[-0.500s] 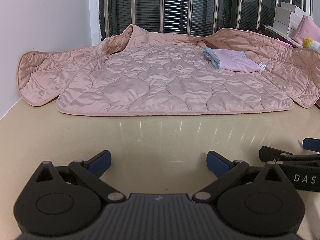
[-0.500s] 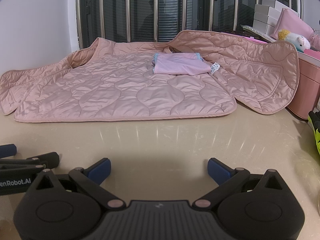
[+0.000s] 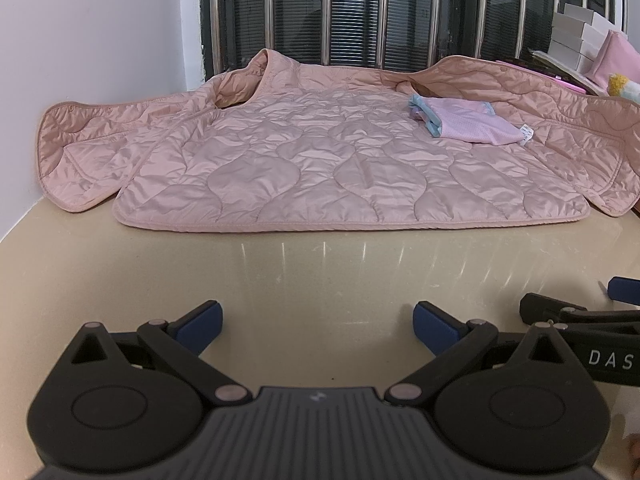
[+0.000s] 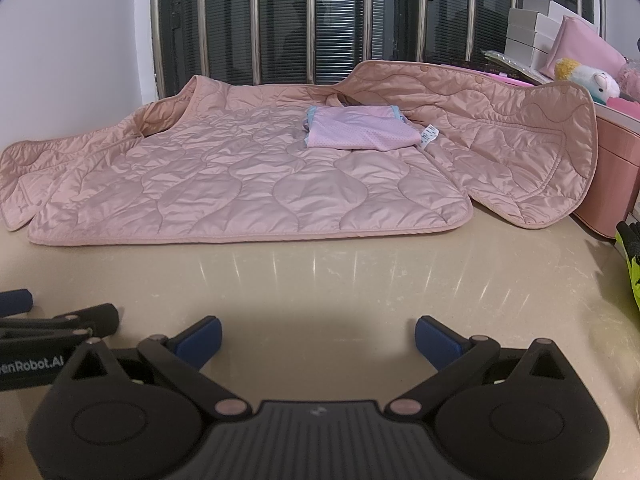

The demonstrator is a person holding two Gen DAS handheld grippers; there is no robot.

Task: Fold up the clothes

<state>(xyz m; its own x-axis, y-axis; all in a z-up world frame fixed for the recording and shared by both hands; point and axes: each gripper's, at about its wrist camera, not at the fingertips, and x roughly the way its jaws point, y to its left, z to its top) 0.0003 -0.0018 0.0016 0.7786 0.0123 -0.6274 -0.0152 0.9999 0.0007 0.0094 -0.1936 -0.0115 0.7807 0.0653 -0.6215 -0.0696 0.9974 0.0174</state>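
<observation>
Where pink box [image 4: 612, 184] stands, contents hidden; quilted jacket [image 4: 248, 184] alongside.

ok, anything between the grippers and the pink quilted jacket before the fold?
Nothing visible: only bare countertop lies between the open left gripper, the open right gripper and the jacket. But a small folded lilac garment lies on the jacket's back panel, so it would get folded in.

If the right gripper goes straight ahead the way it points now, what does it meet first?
Probably the bare table, since the open right gripper tilts downward. On a shallower path, the near hem of the pink jacket comes first.
</observation>
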